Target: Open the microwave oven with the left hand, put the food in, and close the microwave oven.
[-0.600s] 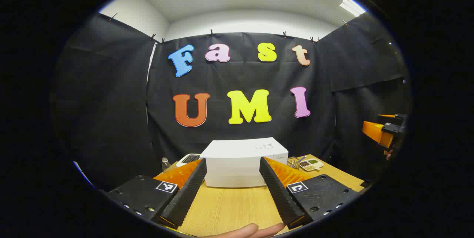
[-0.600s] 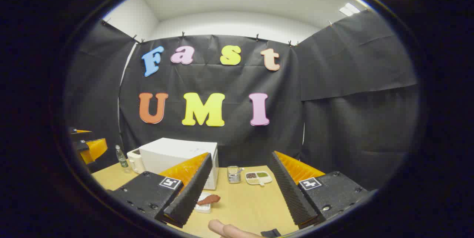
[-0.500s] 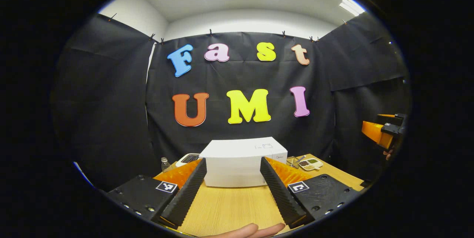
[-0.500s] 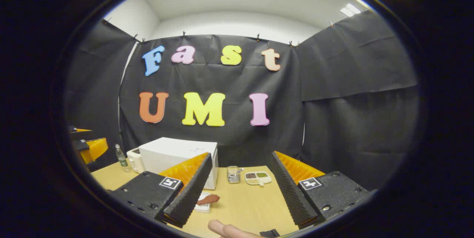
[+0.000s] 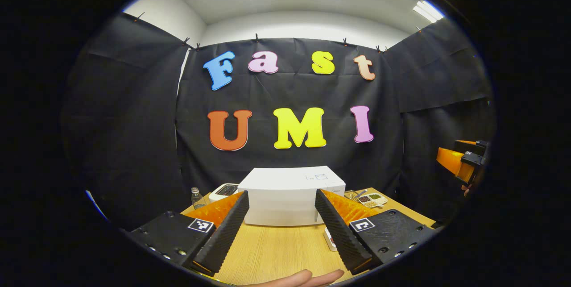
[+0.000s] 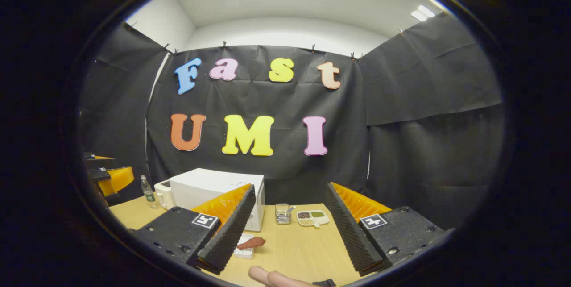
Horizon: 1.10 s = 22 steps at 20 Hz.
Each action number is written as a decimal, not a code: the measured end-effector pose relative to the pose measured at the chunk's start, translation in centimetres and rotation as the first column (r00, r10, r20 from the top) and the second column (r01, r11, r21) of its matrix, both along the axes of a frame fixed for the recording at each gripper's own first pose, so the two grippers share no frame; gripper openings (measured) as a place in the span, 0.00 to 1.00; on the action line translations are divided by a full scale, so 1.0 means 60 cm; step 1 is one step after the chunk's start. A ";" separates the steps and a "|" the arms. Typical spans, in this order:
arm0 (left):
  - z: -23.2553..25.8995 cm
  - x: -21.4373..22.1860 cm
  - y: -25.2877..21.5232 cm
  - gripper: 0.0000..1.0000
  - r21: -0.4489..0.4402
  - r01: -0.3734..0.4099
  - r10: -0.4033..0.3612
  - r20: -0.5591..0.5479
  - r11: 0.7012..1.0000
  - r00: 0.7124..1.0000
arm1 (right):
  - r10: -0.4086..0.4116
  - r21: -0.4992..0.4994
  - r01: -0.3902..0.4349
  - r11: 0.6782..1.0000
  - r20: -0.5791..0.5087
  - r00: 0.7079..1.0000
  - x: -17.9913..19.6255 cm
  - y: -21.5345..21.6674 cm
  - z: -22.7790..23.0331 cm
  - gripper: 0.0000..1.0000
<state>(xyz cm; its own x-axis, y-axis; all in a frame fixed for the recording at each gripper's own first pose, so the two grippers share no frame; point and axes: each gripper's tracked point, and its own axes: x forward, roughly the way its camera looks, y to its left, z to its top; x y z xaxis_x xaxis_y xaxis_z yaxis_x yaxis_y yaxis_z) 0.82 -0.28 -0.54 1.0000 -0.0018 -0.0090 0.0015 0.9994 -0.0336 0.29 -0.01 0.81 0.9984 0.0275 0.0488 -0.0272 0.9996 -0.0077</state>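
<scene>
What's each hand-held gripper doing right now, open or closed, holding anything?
Left hand-held gripper: open, holding nothing, pointed at the white microwave oven.
Right hand-held gripper: open, holding nothing, above the wooden table.

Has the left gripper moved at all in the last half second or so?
Yes, slightly. In the left gripper view the microwave now sits a little left of where it was, and a small white tray has appeared beside the finger, so the left gripper swung a little rightward.

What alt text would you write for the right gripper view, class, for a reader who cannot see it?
The right gripper hangs open above a wooden table; ahead sit a closed white microwave and, in front of it, reddish-brown food on a small white tray.
</scene>
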 end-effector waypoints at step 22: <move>-0.310 0.427 -0.198 0.92 -0.074 0.139 -0.150 -0.176 0.988 0.973 | -0.039 -0.062 0.043 0.997 0.057 0.998 0.081 -0.066 -0.068 0.95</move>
